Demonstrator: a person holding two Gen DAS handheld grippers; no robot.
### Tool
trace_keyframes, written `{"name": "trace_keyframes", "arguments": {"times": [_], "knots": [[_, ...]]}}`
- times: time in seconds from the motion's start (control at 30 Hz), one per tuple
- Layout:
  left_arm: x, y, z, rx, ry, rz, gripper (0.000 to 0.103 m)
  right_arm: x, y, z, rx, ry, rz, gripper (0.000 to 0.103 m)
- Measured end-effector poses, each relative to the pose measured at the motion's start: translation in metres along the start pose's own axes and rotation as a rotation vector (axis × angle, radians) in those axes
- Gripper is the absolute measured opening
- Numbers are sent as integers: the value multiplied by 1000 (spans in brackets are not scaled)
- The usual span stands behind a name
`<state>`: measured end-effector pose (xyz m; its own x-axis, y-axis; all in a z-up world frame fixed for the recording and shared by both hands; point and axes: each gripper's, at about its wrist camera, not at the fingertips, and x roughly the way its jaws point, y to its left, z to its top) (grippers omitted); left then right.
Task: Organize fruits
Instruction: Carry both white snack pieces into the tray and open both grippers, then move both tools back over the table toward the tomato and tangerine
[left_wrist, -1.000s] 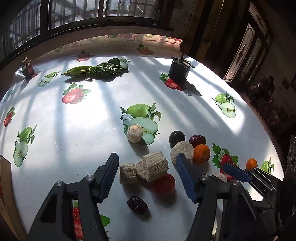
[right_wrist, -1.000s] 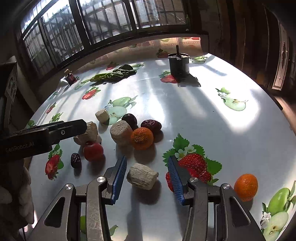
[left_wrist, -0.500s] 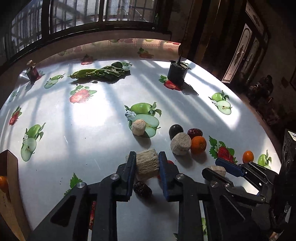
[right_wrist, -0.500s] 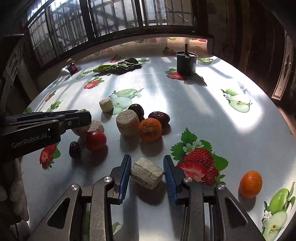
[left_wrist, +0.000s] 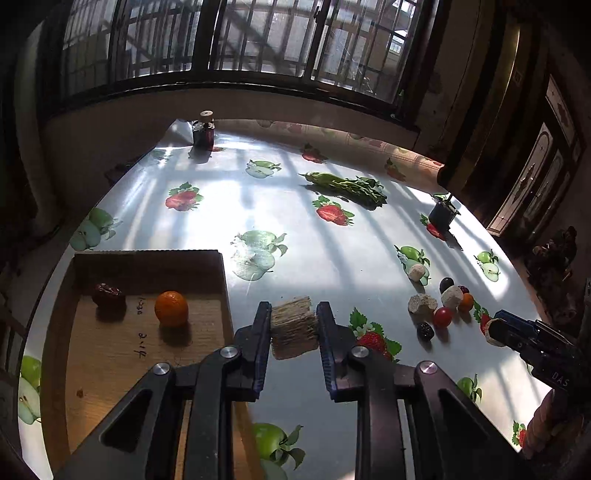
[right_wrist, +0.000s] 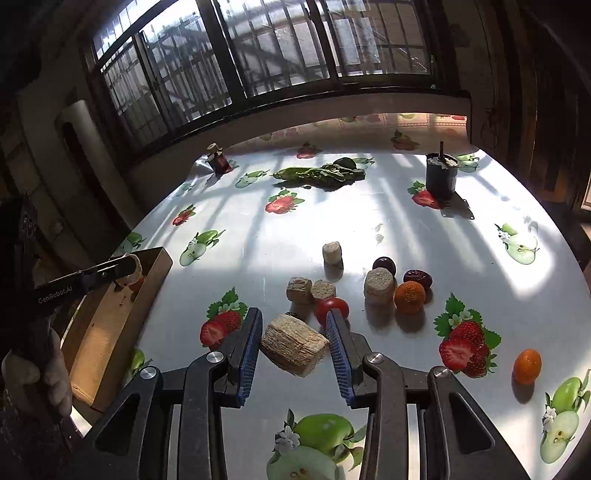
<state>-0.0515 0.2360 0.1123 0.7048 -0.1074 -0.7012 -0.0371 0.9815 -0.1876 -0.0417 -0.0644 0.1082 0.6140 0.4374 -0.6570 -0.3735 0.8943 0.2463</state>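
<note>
Left gripper (left_wrist: 293, 326): jaws drawn in and pinching a tan fibrous block (left_wrist: 293, 326) by its two sides, carried clear of the desk (left_wrist: 332, 240), just right of the cardboard tray (left_wrist: 110, 343). From the right wrist view this gripper (right_wrist: 127, 269) hangs over the tray's far end (right_wrist: 155, 258).

Cardboard tray: lies at the left edge of the desk. Contents: one red date (left_wrist: 108, 294) and one orange (left_wrist: 171, 308), near each other but apart.

Right gripper (right_wrist: 293, 341): jaws partly closed, both blue pads pressing the ends of a second tan block (right_wrist: 293, 349), which sits tilted between them, above the desk. From the left wrist view this gripper (left_wrist: 495, 332) shows at the right edge with a pale piece at its tip.

Loose items on the desk beyond the right gripper: a red tomato (right_wrist: 331, 308), two small tan pieces (right_wrist: 310, 291) touching each other, a tan cylinder (right_wrist: 378, 286), an orange mandarin (right_wrist: 410, 297), a dark red date (right_wrist: 417, 277), a dark plum (right_wrist: 384, 265) and a small pale cylinder (right_wrist: 332, 253) set apart. One small orange (right_wrist: 527, 365) lies well apart to the right.

Far side of the desk: leafy greens (right_wrist: 317, 173), a dark cup (right_wrist: 441, 175), a small bottle (right_wrist: 218, 158).
</note>
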Motion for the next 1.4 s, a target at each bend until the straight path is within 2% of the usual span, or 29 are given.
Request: {"name": "trace_keyframes", "arguments": {"times": [0.13, 0.27, 0.37, 0.43, 0.57, 0.77, 0.97, 1.0, 1.03, 1.1, 1.2, 1.33, 1.4], "knots": [[-9, 76, -8, -90, 20, 120, 24, 22, 64, 8, -91, 25, 68, 39], [-5, 132, -13, -168, 60, 198, 24, 60, 137, 14, -189, 69, 143, 39], [5, 155, -14, -198, 93, 229, 24, 96, 187, 15, -267, 108, 162, 39], [13, 165, -15, -217, 119, 228, 24, 121, 217, 12, -334, 127, 141, 39], [27, 175, -16, -233, 157, 215, 24, 165, 250, 2, -412, 185, 112, 39], [44, 182, -16, -255, 183, 198, 24, 203, 265, 0, -443, 234, 84, 39], [49, 186, -16, -283, 178, 176, 25, 213, 265, 2, -442, 246, 63, 40], [48, 187, -16, -289, 177, 176, 30, 213, 265, 1, -438, 245, 59, 40], [46, 188, -17, -300, 177, 173, 40, 214, 264, 1, -430, 248, 59, 40], [40, 192, -18, -332, 168, 157, 48, 215, 260, 2, -404, 251, 69, 44], [26, 192, -17, -354, 145, 159, 48, 207, 255, 8, -372, 231, 91, 57], [-7, 185, -14, -365, 71, 159, 49, 180, 240, 21, -319, 181, 111, 61], [-25, 177, -16, -373, 27, 152, 56, 163, 226, 25, -287, 155, 116, 64]]}}
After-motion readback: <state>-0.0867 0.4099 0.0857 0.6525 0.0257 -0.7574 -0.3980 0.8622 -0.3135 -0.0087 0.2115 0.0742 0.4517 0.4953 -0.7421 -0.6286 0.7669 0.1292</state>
